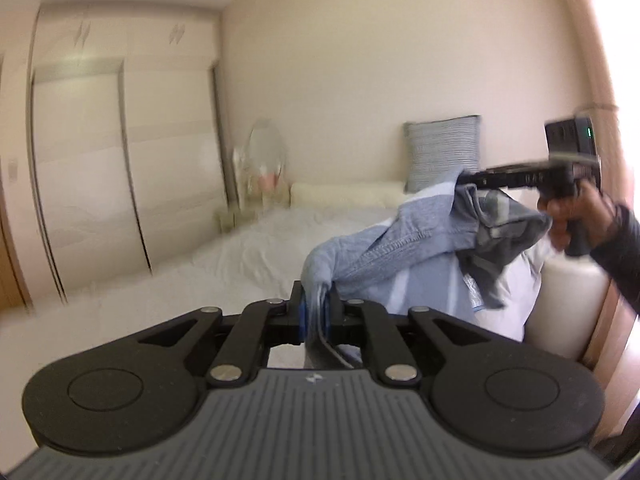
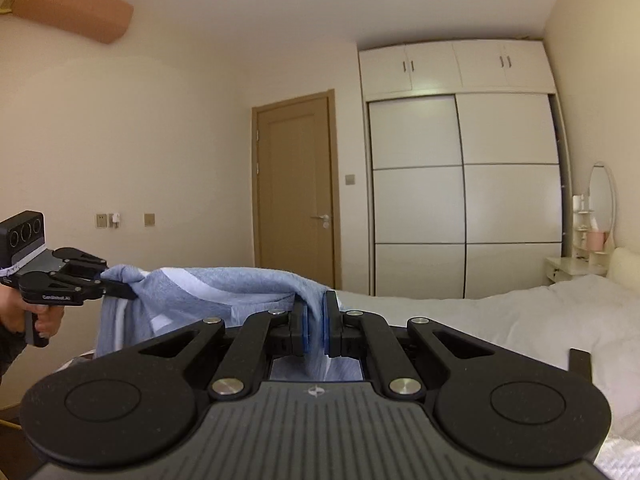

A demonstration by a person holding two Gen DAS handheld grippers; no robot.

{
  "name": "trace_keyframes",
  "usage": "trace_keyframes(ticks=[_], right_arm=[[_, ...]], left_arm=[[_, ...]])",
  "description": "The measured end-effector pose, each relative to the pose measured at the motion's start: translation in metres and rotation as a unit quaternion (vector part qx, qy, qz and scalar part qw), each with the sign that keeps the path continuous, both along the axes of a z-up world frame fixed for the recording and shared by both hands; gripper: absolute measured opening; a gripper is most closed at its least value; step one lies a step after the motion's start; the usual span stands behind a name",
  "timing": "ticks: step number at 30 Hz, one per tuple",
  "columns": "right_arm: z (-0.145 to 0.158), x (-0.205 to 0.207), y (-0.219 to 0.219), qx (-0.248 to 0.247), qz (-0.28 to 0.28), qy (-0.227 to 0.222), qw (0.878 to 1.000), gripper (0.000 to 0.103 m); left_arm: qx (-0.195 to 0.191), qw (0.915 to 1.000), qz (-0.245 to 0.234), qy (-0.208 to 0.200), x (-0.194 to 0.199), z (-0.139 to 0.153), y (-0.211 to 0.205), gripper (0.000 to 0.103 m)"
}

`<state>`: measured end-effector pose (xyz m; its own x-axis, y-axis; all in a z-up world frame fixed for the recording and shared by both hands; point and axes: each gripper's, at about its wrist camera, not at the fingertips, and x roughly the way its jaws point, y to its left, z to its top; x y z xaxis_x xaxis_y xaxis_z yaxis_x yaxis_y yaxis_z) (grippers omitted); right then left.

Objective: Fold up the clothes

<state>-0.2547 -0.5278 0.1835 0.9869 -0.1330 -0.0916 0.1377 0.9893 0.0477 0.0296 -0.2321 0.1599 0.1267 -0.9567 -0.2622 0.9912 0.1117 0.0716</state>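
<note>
- The left gripper is clenched on one edge of a blue garment, with cloth pinched between its blue pads and a tail hanging down behind them.
- The right gripper is likewise clamped on another part of the same garment, which drapes over its near jaw and runs off to its left.
- The garment hangs in the air, stretched between the two grippers and above the bed, with the rest of it drooping below the line between them.
- Risk, as I judge it: each grip takes only a thin bite of cloth near the fingertips, so a sharp tug or shake could pull an edge free and drop that side onto the bed.
- Risk: the cloth near the right gripper looks bunched and twisted with a darker inner side showing, so laying it down as it is could leave a crumpled, uneven fold.
- Risk: if the hands drift apart unevenly, the garment would land skewed.
- Count: two grippers, one garment, one bed.
- Count: beyond the left gripper, one striped grey cushion against the wall, and one long white pillow just below it.
- Count: ahead of the right gripper, one wooden door, one white wardrobe, and one oval mirror to its right.
</note>
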Motion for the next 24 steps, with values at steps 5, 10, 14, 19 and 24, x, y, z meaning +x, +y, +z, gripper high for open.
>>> trace_keyframes(ticks=[5,10,14,19,24], right_arm=[[-0.051,0.083,-0.059,0.055,-0.039,0.070,0.995,0.008],[-0.130,0.128,-0.091,0.094,-0.078,0.131,0.984,0.012],[-0.179,0.126,-0.076,0.083,-0.039,0.179,0.980,0.037],[-0.236,0.130,-0.049,0.032,-0.014,0.271,0.962,0.047],[-0.268,0.124,-0.039,0.033,-0.028,0.308,0.950,0.058]], left_arm=[[0.099,0.9829,0.108,0.111,0.086,-0.101,-0.056,0.012],[0.181,0.9633,0.153,0.126,0.107,-0.186,-0.069,0.016],[0.204,0.9641,0.124,0.117,0.086,-0.217,-0.061,0.033],[0.215,0.9700,0.089,0.069,0.059,-0.229,-0.074,0.041],[0.196,0.9801,0.029,-0.003,0.027,-0.230,-0.105,0.066]])
